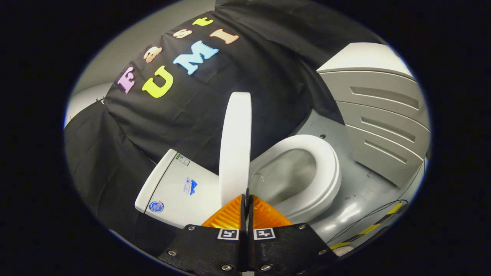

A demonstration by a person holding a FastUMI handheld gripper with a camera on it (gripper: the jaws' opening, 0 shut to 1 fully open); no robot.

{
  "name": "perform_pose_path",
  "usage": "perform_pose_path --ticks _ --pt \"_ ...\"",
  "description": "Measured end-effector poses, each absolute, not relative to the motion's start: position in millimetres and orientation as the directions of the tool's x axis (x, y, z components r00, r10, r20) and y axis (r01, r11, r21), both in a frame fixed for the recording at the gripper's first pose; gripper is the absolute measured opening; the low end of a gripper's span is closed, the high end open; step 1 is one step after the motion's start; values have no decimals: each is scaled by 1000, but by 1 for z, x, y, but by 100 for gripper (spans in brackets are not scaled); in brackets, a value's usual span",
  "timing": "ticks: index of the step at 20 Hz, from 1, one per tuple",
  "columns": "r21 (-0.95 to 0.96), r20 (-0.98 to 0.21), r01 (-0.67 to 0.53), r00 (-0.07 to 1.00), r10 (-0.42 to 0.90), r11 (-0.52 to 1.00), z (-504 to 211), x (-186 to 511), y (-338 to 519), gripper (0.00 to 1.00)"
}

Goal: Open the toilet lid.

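Observation:
The white toilet lid point(235, 149) stands raised and is seen edge-on, between the tank point(176, 188) and the seat point(326, 168). The bowl point(284, 176) lies uncovered inside the seat ring. My gripper point(247, 197) is shut, its two fingers pressed together with nothing between them. The fingertips sit right at the lid's near edge; I cannot tell whether they touch it. The view is tilted, so the toilet appears to lean to one side.
A grey cabinet point(383, 122) with ribbed panels stands beyond the seat. The grey floor point(356, 199) runs beside the bowl, with thin cables and a yellow-black striped tape point(368, 226) on it. Black cloth hangs behind the tank.

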State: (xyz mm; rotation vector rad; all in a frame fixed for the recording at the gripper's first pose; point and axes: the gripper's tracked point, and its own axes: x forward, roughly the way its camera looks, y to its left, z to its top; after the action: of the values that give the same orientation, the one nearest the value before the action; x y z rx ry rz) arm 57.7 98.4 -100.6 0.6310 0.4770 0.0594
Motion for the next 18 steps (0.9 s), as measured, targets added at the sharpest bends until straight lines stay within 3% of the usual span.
perform_pose_path --ticks 18 --pt "350 -347 7 930 123 937 -63 63 158 0"
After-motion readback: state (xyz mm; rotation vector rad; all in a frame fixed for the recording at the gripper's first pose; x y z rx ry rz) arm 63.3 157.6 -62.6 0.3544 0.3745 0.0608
